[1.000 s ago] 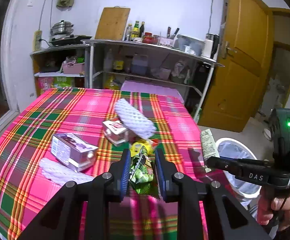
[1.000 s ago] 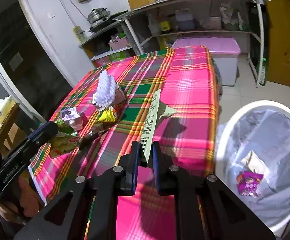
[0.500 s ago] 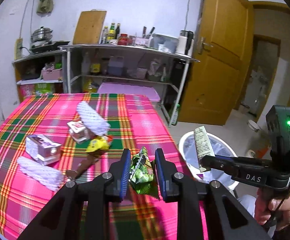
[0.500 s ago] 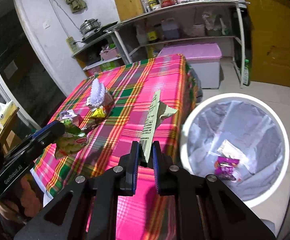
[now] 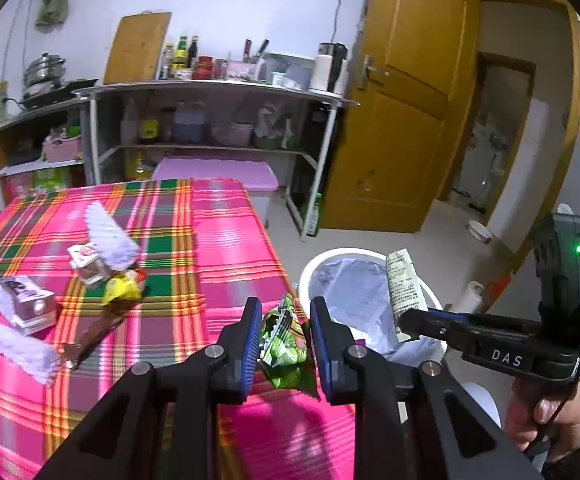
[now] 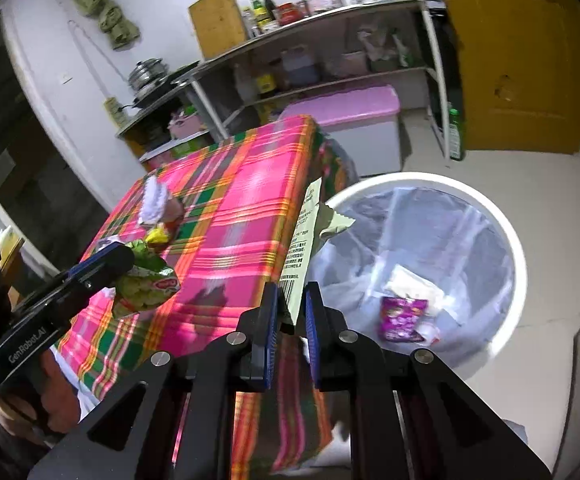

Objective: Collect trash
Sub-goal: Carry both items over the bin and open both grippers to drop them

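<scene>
Bin (image 6: 506, 240) mouth open beside table (image 6: 250, 200)

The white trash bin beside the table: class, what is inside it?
The white trash bin holds a clear liner, a purple snack wrapper and a white piece of packaging. Anything beneath these is hidden.

Black left gripper (image 5: 284, 334); blue-padded jaws; silver screws; white lettering.

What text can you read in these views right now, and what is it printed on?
"DAS": on the right gripper, side of its body.
"GenRobot.AI": on the left gripper, side of its body.
Pale wrapper: barcode and fine print, too small to read.
Green snack bag: red logo, blurred.
Cartons on the table: unreadable.
</scene>
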Demonstrator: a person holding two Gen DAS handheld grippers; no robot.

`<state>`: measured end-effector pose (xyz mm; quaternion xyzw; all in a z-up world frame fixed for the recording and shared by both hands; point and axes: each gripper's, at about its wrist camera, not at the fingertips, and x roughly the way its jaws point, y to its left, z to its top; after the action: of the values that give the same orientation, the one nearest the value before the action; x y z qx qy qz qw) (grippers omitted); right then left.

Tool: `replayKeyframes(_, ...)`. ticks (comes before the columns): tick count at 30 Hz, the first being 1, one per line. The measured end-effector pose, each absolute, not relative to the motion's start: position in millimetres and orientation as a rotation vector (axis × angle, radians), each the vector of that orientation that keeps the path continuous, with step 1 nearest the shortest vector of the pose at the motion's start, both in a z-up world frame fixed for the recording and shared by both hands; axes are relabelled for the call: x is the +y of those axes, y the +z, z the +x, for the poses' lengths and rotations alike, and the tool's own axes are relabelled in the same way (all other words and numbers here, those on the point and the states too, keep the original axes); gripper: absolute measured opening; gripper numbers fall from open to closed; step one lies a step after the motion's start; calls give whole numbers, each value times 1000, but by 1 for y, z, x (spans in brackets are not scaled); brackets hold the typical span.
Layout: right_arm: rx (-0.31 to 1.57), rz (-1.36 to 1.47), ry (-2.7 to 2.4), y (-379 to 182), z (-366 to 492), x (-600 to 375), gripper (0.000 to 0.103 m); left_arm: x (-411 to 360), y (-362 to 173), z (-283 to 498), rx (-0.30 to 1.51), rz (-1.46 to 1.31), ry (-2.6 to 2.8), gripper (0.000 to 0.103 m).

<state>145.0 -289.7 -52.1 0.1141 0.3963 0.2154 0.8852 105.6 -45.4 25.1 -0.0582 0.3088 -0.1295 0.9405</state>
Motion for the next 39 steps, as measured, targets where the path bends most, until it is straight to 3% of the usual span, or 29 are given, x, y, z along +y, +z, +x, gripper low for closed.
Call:
replayKeyframes(31, 967, 314, 292, -109, 175, -358, 16, -151, -29, 186, 781, -55, -462, 27)
replayKeyframes(39, 966, 315, 279, -111, 176, -363, 26, -155, -42, 197, 821, -65, -468, 38)
